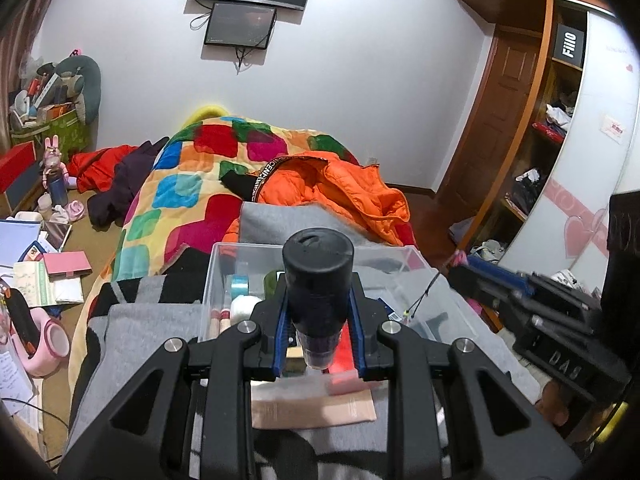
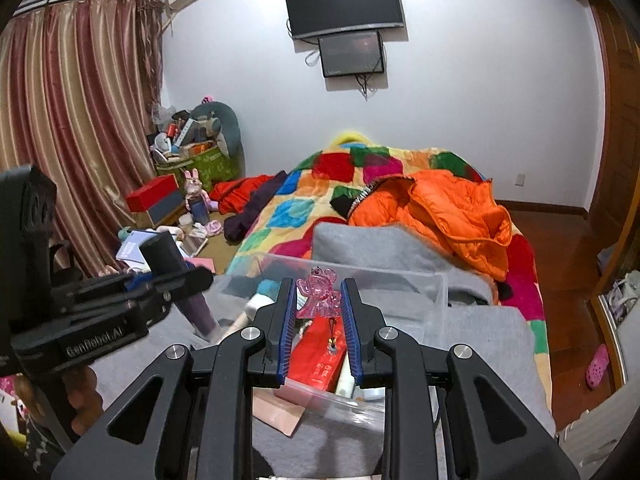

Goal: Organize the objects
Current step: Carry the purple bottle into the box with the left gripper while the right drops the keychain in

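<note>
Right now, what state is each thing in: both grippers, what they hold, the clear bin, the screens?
left gripper: jaws shut on black bottle
black bottle: capped, held above the bin
right gripper: jaws shut on pink charm
pink charm: held above the bin, cord dangling
clear bin: lidless, partly filled
wall TV: dark
smaller screen: faint reddish image

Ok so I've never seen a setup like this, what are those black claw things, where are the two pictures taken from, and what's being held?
No robot here: a person holds a handheld two-finger gripper in each hand, each with a camera looking along its fingers. The left camera shows the left gripper shut on a black-capped bottle. The right camera shows the right gripper shut on a pink clear charm. Both hover over a clear plastic bin of small items, which sits on a grey blanket on the bed.
</note>
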A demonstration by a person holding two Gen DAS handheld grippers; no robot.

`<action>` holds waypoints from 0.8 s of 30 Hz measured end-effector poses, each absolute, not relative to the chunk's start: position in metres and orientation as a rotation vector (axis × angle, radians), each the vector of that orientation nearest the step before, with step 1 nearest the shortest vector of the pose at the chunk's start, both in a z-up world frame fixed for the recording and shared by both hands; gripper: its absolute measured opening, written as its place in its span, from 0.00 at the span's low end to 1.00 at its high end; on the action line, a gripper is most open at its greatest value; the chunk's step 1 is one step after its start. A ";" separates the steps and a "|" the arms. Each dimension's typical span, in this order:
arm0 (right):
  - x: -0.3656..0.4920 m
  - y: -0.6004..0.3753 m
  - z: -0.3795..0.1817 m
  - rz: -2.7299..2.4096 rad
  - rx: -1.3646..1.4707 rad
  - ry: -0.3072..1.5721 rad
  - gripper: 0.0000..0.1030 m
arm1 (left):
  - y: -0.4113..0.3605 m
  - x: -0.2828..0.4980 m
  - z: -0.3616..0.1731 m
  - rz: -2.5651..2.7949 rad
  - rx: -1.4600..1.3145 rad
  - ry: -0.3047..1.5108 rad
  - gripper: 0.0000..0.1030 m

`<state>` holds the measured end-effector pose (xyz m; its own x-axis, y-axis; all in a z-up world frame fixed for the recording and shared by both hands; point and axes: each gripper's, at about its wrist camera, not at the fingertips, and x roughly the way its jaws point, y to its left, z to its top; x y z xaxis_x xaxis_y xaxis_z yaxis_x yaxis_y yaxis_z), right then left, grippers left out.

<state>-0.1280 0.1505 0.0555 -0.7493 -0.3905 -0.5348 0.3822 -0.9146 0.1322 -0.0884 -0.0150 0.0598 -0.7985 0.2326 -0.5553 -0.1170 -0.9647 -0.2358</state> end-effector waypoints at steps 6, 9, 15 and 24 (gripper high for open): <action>-0.142 0.152 0.028 -2.585 0.915 -0.025 0.20 | -0.013 -0.113 0.042 2.784 -0.982 -0.304 0.24; -0.147 0.153 0.017 -2.570 0.968 -0.028 0.20 | -0.013 -0.124 0.034 2.755 -1.021 -0.324 0.24; -0.157 0.157 0.000 -2.564 1.045 -0.037 0.20 | -0.008 -0.137 0.014 2.699 -1.119 -0.325 0.24; -0.163 0.159 -0.012 -2.566 1.121 -0.044 0.20 | -0.007 -0.140 0.002 2.638 -1.181 -0.348 0.25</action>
<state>-0.1634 0.1590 -0.0125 -0.6312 -0.3191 -0.7069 0.2946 -0.9418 0.1620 -0.1403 -0.0070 0.0023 -0.6486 0.3030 -0.6983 -0.1116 -0.9453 -0.3066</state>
